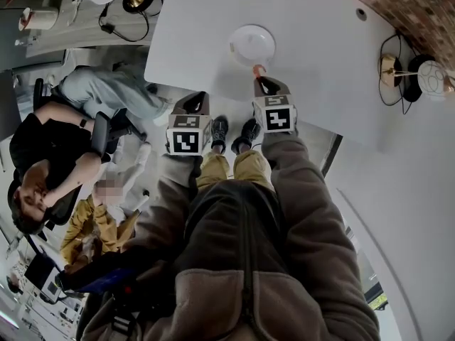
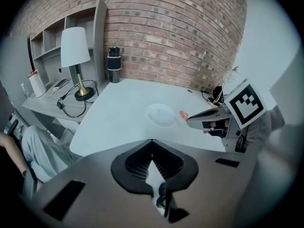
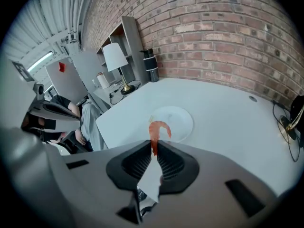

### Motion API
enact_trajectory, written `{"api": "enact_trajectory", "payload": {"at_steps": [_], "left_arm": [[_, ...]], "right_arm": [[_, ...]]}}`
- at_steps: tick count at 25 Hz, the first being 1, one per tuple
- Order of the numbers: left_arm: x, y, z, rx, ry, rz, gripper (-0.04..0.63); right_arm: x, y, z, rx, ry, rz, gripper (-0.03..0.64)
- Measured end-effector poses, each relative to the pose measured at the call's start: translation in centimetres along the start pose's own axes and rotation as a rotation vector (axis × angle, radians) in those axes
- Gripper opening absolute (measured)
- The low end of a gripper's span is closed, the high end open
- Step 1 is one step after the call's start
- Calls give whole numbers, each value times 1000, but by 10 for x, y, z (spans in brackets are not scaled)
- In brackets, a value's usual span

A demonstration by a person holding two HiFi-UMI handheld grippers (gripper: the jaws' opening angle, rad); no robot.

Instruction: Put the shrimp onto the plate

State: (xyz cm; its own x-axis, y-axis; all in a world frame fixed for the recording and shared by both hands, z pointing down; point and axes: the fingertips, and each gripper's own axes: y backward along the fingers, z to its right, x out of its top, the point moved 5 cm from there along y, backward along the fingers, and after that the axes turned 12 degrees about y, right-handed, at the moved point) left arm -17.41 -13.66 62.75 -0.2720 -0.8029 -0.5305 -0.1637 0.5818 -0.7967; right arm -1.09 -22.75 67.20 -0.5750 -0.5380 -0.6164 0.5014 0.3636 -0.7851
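Observation:
An orange-red shrimp (image 3: 157, 129) sticks out from between the jaws of my right gripper (image 3: 155, 147), which is shut on its tail end. The shrimp hangs just in front of the white plate (image 3: 179, 121) on the white table. From the head view the right gripper (image 1: 260, 81) is at the plate's (image 1: 252, 45) near rim with the shrimp (image 1: 259, 69) at its tip. My left gripper (image 2: 152, 156) is shut with nothing in it and stays back by the table's near edge (image 1: 192, 105). The plate (image 2: 161, 114) and shrimp (image 2: 183, 114) also show in the left gripper view.
A lamp (image 2: 76, 56) with cables and a dark bottle (image 2: 113, 64) stand at the far left by the brick wall. More cables and a round white object (image 1: 431, 79) lie at the table's right. People sit on chairs (image 1: 99, 137) to the left of the table.

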Motion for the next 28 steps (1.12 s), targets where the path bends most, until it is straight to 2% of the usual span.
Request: {"api": "enact_trajectory", "payload": {"at_steps": [19,28], "left_arm": [[-1,-22,-15,17,32,-37,5],[1,-26,-24,23,52,-35,5]], "right_arm": [[-10,-63,25,23,3,-76,37],[7,-84,37,3,16,-75,37]]}}
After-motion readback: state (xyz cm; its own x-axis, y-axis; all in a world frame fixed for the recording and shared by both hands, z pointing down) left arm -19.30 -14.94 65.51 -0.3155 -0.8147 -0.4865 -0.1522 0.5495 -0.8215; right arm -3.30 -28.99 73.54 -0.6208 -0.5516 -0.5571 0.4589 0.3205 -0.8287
